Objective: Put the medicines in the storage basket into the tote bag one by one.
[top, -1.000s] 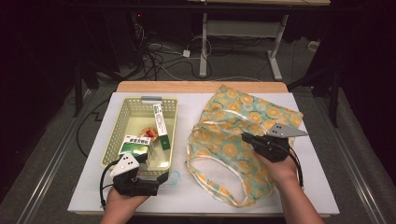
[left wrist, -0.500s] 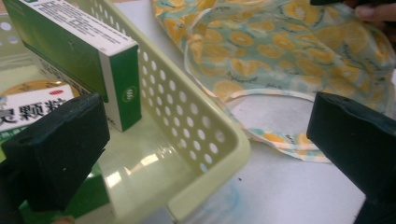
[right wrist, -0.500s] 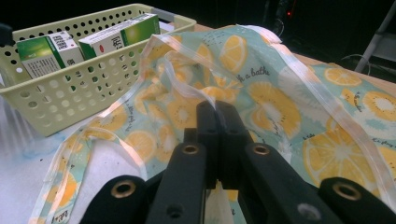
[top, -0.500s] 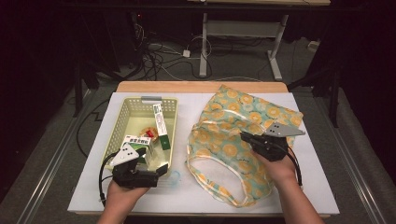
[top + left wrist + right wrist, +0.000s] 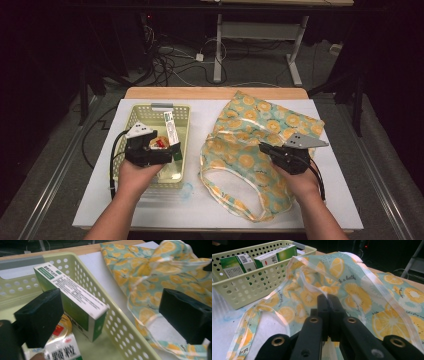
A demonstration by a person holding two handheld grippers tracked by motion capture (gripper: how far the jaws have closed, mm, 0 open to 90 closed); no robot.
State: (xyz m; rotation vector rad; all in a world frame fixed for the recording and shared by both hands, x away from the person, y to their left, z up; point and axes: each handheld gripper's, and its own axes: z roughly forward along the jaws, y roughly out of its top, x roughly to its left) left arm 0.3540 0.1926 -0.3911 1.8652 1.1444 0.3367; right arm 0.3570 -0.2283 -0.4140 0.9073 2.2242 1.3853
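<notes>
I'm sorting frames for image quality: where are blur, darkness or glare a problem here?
High view: the table is lit, the room behind is nearly black. Left gripper view: its near jaws are soft, the box print smears. Right gripper view: the bag is sharp; no strong glare.

Looking like a lab or recording studio: a white table [image 5: 320,210] is sitting in a dark room, with black curtains [image 5: 55,50] hanging around it, and beyond the grippers cables [image 5: 172,62] are lying tangled near a metal desk frame [image 5: 255,35].
</notes>
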